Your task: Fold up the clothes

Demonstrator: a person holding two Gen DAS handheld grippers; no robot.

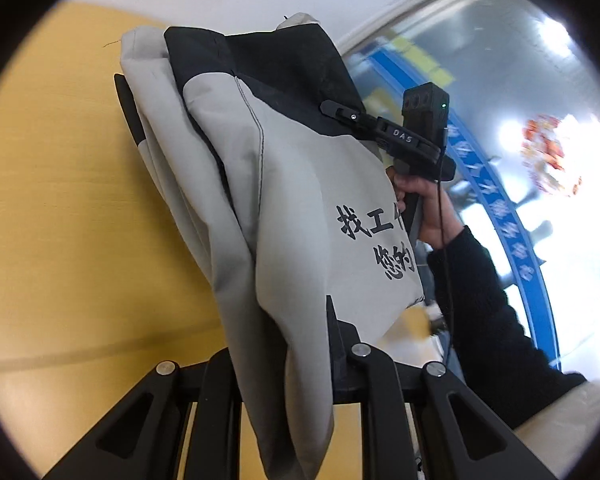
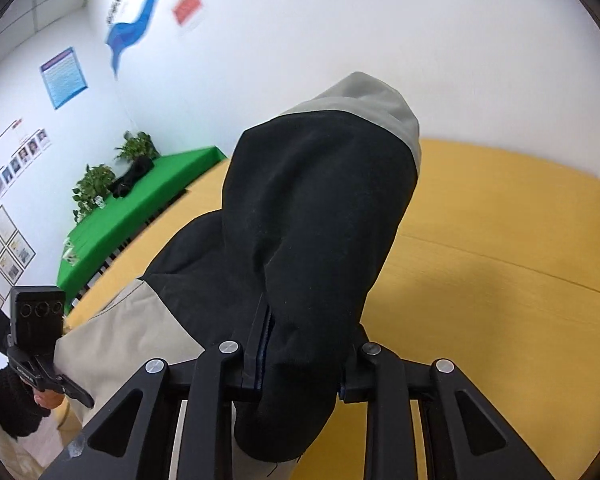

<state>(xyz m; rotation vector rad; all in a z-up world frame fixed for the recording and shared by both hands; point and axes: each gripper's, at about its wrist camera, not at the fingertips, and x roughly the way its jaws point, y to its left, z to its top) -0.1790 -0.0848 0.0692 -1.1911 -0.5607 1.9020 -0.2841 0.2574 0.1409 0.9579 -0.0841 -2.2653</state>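
The garment was a grey and black jacket or vest, with a black upper panel, pale grey lower panels, a line of light stitching and black Chinese characters printed on the grey. It hung lifted above the yellow-wood table, gathered into long vertical folds and draped over the fingers holding it. In the right wrist view its black part bulged forward as a rounded hump capped by a grey band, with a beige-grey panel trailing to the left.

Bright daylight is flooding through the window, overexposing it; background signage is blurring, and fisheye edges are darkening both views.
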